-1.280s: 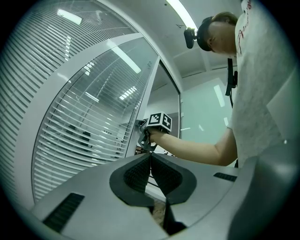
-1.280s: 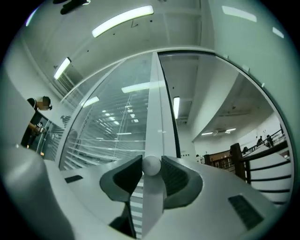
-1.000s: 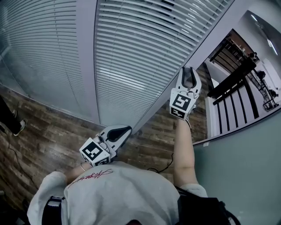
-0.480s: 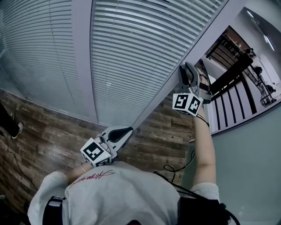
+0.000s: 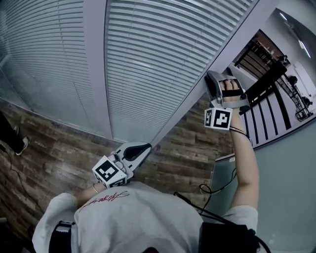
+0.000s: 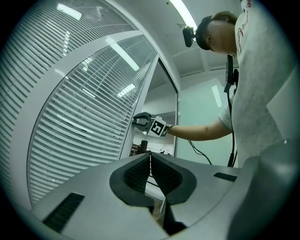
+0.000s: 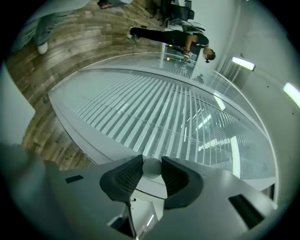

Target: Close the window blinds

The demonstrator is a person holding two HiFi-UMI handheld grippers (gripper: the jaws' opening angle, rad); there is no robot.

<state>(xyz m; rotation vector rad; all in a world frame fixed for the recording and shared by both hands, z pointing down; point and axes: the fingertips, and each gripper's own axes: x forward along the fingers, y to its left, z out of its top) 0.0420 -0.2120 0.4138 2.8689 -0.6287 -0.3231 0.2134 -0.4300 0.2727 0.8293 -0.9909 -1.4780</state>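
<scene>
A light grey short-sleeved T-shirt (image 5: 138, 220) with red script near its neck is worn. Black straps (image 5: 58, 235) are seen at the T-shirt's sides, and a black cable (image 5: 192, 203) beside it. The pale grey left gripper (image 5: 143, 148) and right gripper (image 5: 212, 81) are each fitted with dark ribbed pads and 1 black-and-white marker cube.

Dark wood-plank floor (image 5: 54, 148) runs along the foot of a tall window (image 5: 96, 64) with pale frames. A pale green wall (image 5: 286, 188) stands at right, beside dark railings (image 5: 261, 89); strip lights (image 6: 183, 13) glow overhead.
</scene>
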